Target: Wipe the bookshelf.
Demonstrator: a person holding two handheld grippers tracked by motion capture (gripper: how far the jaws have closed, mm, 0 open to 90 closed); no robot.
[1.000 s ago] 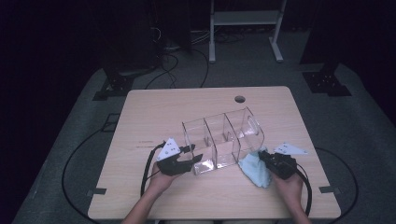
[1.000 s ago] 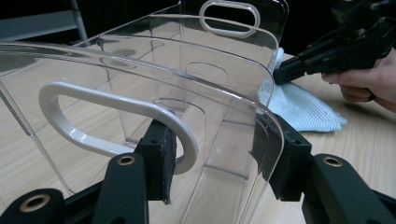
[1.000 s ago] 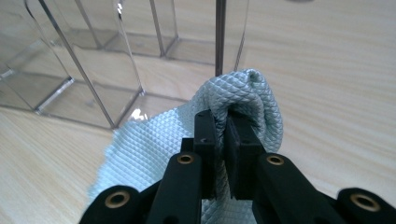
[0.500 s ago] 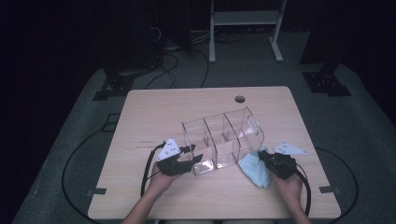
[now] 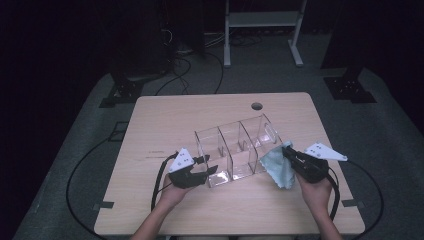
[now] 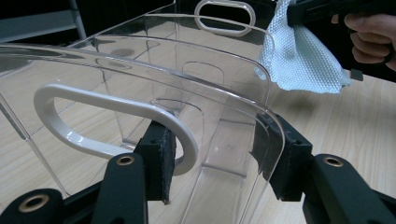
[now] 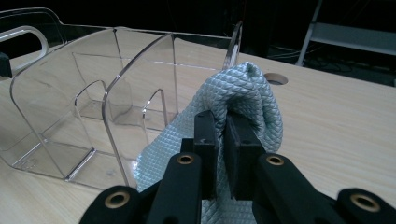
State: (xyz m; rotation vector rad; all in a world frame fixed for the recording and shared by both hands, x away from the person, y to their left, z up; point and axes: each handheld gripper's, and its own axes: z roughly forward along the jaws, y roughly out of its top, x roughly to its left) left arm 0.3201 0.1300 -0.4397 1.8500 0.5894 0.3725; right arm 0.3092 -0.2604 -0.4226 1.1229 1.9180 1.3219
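Dark room, wooden table [image 5: 165,125]; left claw [image 5: 209,170] clamped on clear organizer [image 5: 235,150], right claw [image 5: 287,153] pinching cloth [image 5: 278,167].

1. Cloth [image 7: 243,93]: pale blue-grey, diamond weave.
2. Organizer [image 5: 235,147]: clear, with cream handle rims [image 6: 112,123].
3. Desk [image 5: 165,120]: light wood grain.
4. Hand-held gripper [image 7: 222,140]: black, brass rivets.
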